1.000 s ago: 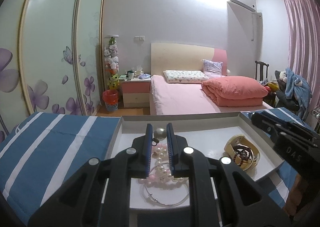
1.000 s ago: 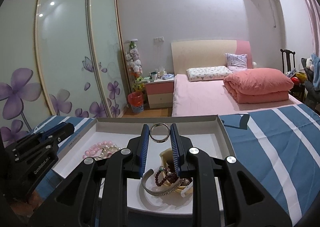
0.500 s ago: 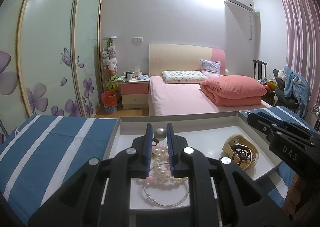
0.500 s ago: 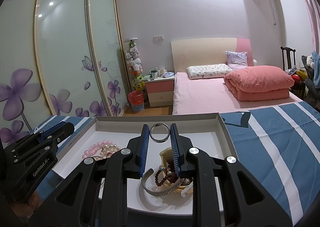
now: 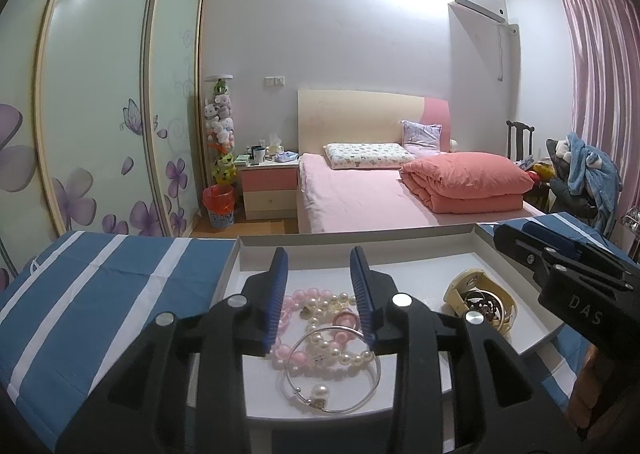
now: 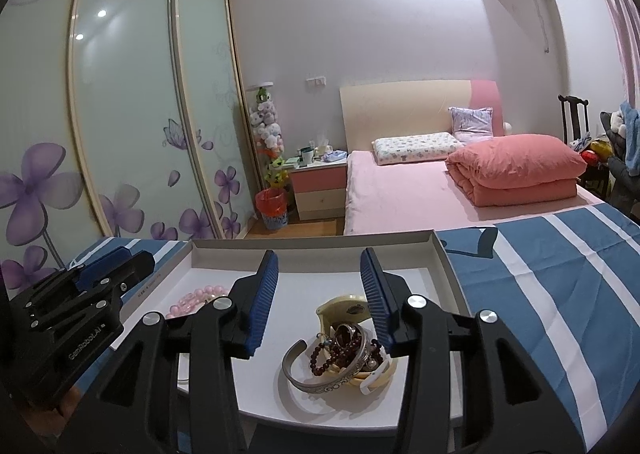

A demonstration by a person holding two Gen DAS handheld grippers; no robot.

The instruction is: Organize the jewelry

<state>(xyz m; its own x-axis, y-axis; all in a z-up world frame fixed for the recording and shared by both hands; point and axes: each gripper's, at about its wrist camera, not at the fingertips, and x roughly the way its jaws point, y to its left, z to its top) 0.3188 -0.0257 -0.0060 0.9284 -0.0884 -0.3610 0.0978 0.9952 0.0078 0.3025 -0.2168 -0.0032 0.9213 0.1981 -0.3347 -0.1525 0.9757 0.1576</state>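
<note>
With both jaws just parted and empty — bead heap (image 5: pixel 320 328), bangle pile (image 6: pixel 344 354) beneath.

Black hand-held gripper (image 5: pixel 322 274), ribbed blue pads (image 5: pixel 279 274), silver screws.

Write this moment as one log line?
left hand-held gripper: just opened, empty | right hand-held gripper: just opened, empty | pink-and-white pearl bead strands, silver cuff bangle: in shallow white tray
</note>
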